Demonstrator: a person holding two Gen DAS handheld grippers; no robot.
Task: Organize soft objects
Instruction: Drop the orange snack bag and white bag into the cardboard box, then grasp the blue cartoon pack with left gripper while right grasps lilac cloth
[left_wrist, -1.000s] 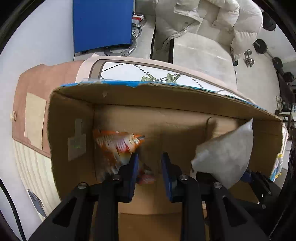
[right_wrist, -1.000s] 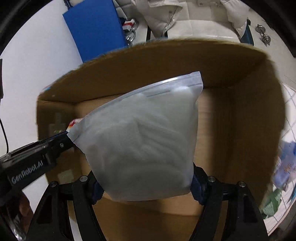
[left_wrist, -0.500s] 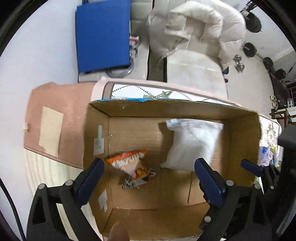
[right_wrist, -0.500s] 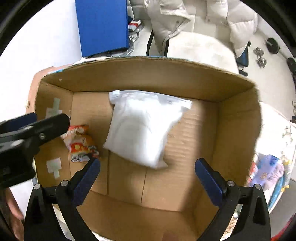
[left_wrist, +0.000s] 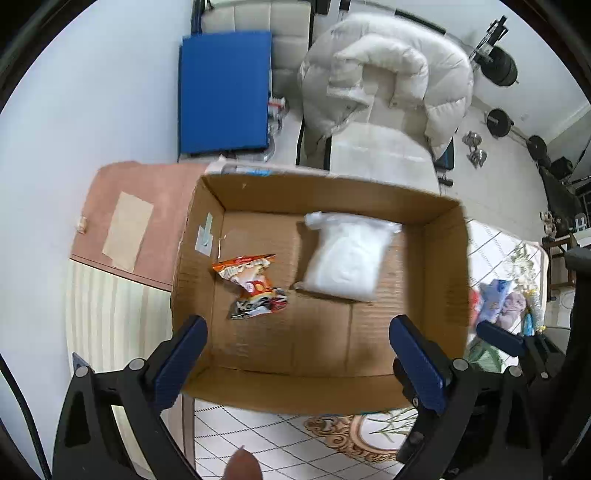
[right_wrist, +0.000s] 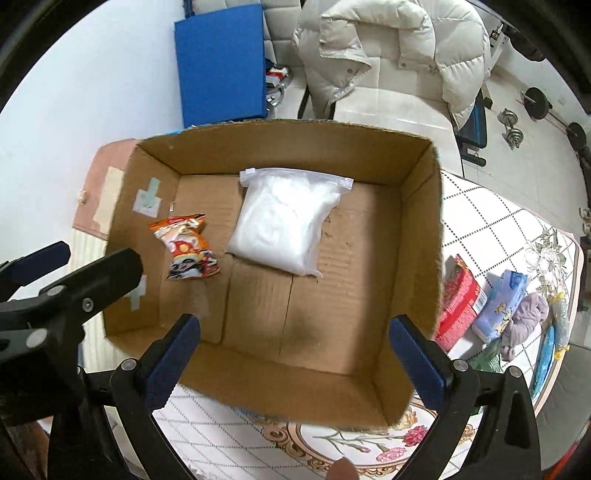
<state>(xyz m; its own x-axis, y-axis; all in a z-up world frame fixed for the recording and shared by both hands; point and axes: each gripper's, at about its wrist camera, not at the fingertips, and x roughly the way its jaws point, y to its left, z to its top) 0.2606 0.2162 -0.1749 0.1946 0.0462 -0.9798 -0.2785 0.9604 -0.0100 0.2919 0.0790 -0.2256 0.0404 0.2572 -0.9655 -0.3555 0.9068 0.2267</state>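
Cardboard box (right_wrist: 417, 229), both grippers' jaws spread empty, red packet (right_wrist: 460, 306) clear only right view.

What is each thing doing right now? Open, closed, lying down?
Box: open on top, two packs inside.
White bag: zipped, lying flat in the box.
Snack pack: sealed, lying beside the bag, apart from it.
Left gripper: open, empty.
Right gripper: open, empty.

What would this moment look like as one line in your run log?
left gripper: open, empty | right gripper: open, empty | white bag: lying in cardboard box | snack packet: beside it | soft items: on table right of box
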